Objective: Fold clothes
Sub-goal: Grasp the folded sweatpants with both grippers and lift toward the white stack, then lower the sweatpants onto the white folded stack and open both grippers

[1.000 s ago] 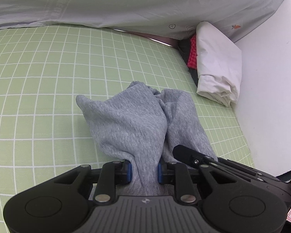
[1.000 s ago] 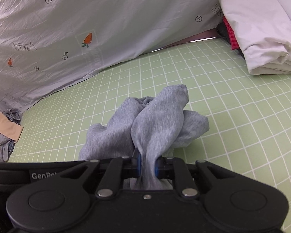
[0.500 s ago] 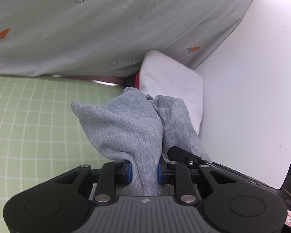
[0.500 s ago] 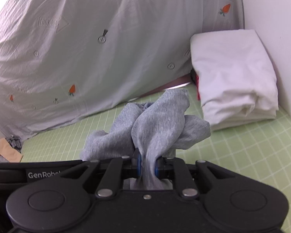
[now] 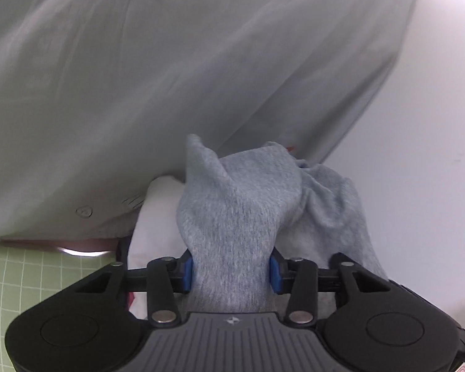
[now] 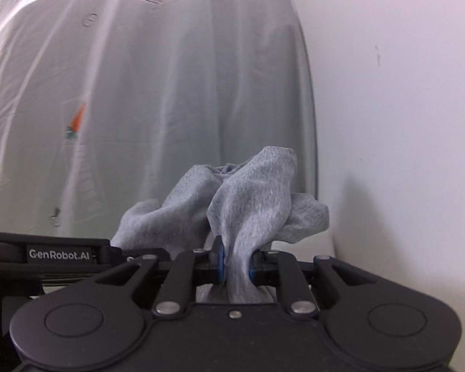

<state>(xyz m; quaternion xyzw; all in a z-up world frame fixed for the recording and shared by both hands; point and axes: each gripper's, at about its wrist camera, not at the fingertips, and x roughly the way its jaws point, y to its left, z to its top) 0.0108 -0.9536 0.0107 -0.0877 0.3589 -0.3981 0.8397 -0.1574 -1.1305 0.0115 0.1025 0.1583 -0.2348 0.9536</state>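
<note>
The left gripper [image 5: 231,268] is clamped on a thick bunch of the grey knit garment [image 5: 241,204], and the right gripper [image 6: 236,265] pinches a thinner twist of the same cloth — it hangs bunched between them, clear of the green grid sheet [image 5: 3,279] at 8 o'clock. To fold well, I'd keep both grips firm and draw them apart so the fabric hangs flat. Half a second back, more green sheet and the white folded bundle showed; both views now tilt up toward the carrot-print sheet [image 6: 108,108].
</note>
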